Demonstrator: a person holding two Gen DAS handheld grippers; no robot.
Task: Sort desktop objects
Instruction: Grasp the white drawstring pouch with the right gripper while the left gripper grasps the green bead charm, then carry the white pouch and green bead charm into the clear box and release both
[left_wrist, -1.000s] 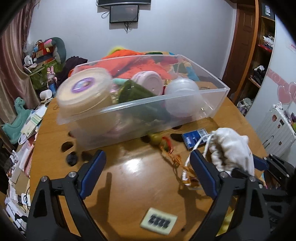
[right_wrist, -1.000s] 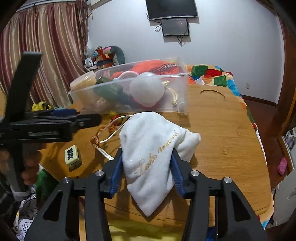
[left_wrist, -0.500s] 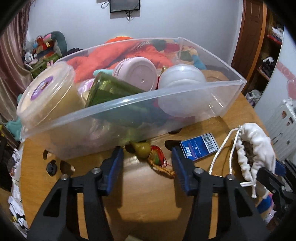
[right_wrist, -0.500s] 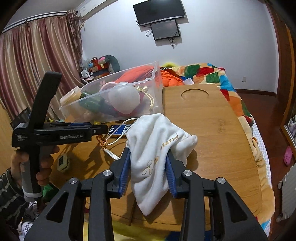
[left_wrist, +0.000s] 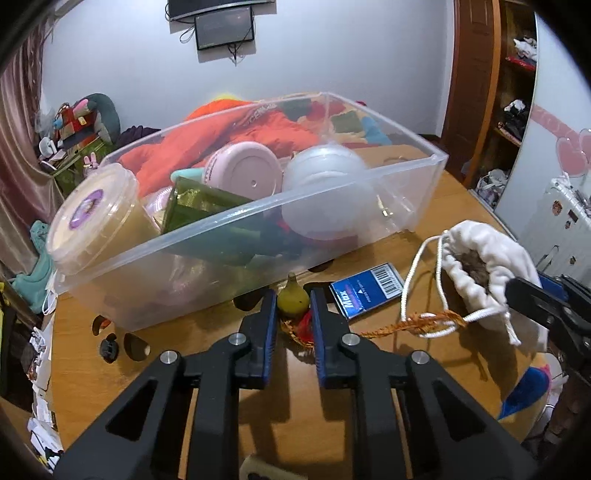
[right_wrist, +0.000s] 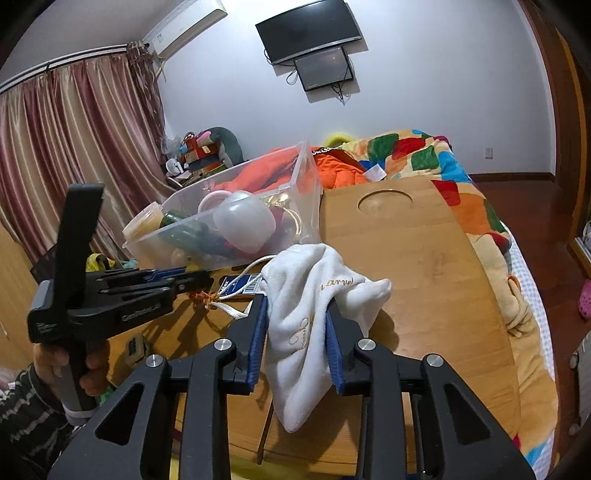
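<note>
My left gripper (left_wrist: 293, 299) has closed its jaws around a small yellow-green gourd charm (left_wrist: 293, 298) with a red and orange tassel cord (left_wrist: 413, 322), lying on the wooden table just in front of the clear plastic bin (left_wrist: 236, 225). My right gripper (right_wrist: 295, 314) is shut on a white drawstring pouch (right_wrist: 314, 295) and holds it above the table; the pouch also shows in the left wrist view (left_wrist: 484, 266), with its mouth open. The left gripper also shows from the side in the right wrist view (right_wrist: 184, 282).
The bin holds a beige tub (left_wrist: 92, 221), a green box (left_wrist: 199, 206), a pink lid (left_wrist: 243, 173) and a white round container (left_wrist: 325, 181). A blue card (left_wrist: 367, 290) lies beside the charm. A small beige piece (right_wrist: 135, 345) lies near the table's front edge.
My left gripper moved forward toward the bin and closed from wide open onto the gourd charm. My right gripper lifted the pouch higher and tightened on it.
</note>
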